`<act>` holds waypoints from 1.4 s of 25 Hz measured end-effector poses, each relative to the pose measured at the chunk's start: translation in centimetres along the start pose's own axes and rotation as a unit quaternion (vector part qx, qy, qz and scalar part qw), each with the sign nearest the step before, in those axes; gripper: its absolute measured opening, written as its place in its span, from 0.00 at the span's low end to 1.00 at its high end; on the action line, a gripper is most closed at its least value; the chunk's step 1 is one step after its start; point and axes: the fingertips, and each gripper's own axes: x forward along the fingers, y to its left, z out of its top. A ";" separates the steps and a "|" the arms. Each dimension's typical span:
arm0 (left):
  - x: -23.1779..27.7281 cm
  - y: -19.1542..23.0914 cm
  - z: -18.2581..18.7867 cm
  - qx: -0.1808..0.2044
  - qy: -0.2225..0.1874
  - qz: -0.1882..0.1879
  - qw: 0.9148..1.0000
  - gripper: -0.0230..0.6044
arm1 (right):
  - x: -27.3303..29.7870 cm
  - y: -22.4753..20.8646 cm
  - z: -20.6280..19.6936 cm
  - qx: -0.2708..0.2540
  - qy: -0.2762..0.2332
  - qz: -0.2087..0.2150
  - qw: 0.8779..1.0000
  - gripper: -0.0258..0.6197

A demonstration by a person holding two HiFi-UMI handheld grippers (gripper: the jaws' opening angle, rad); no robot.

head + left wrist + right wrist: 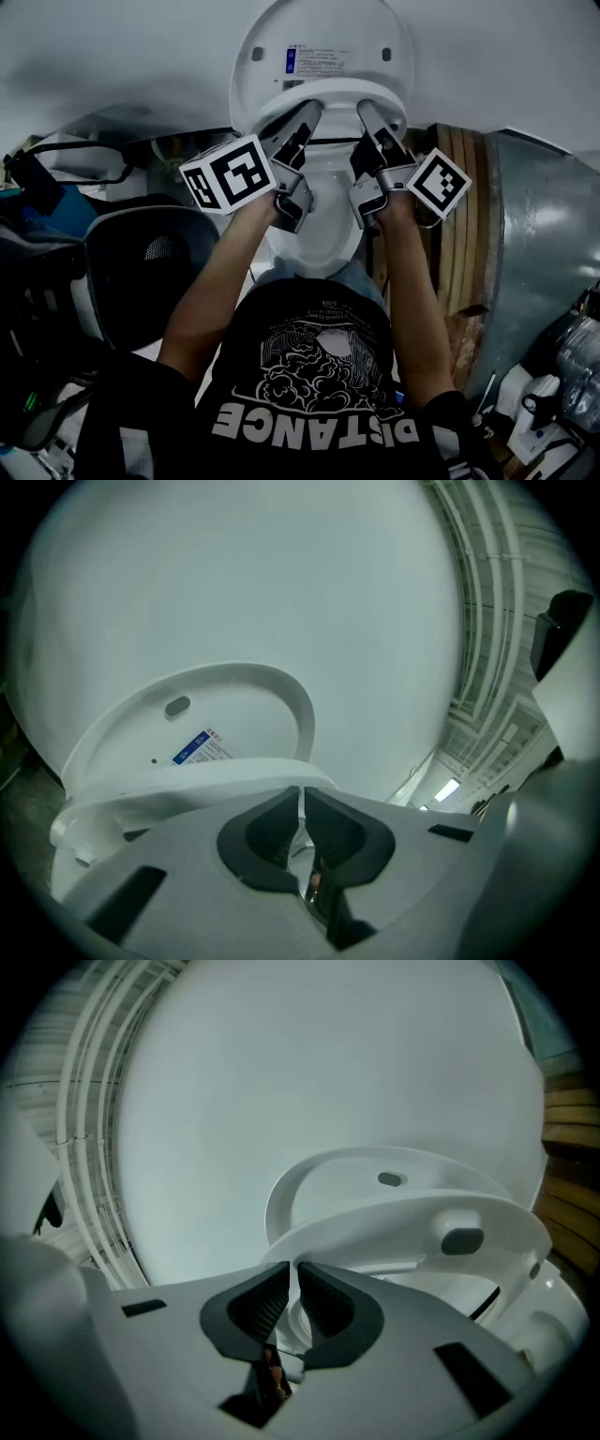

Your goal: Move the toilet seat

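left claw (308, 112) and right claw (367, 109) grip toilet seat (333, 89); shirt (319, 375) reads "distance".

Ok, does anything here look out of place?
Only the seat: half raised, between bowl and upright lid, its front pinched by the left gripper and right gripper. No spill or damage shows.

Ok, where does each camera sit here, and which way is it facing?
Head view: on the person's head, facing steeply down at the seat; shows both forearms, shirt, left gripper, right gripper.
Left gripper view: rides the left gripper, faces along its jaws, shut on the seat, towards the raised lid.
Right gripper view: rides the right gripper, jaws shut on the seat, lid behind.
Shared: both gripper views show seat and lid.
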 end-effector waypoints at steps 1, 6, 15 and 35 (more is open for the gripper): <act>0.0 0.0 0.1 0.005 -0.003 0.002 1.000 0.09 | 0.1 0.1 0.1 -0.008 0.003 0.000 1.000 0.11; 1.1 1.1 1.4 0.032 -0.017 0.033 0.999 0.07 | 1.9 -0.4 0.7 -0.029 0.023 0.000 0.999 0.11; 3.0 2.7 3.0 0.087 -0.029 0.087 0.992 0.06 | 3.9 -1.8 1.6 0.007 0.040 0.004 0.999 0.11; 7.2 6.1 5.9 0.120 -0.032 0.130 0.984 0.06 | 9.1 -4.1 4.3 -0.001 0.053 0.006 0.999 0.10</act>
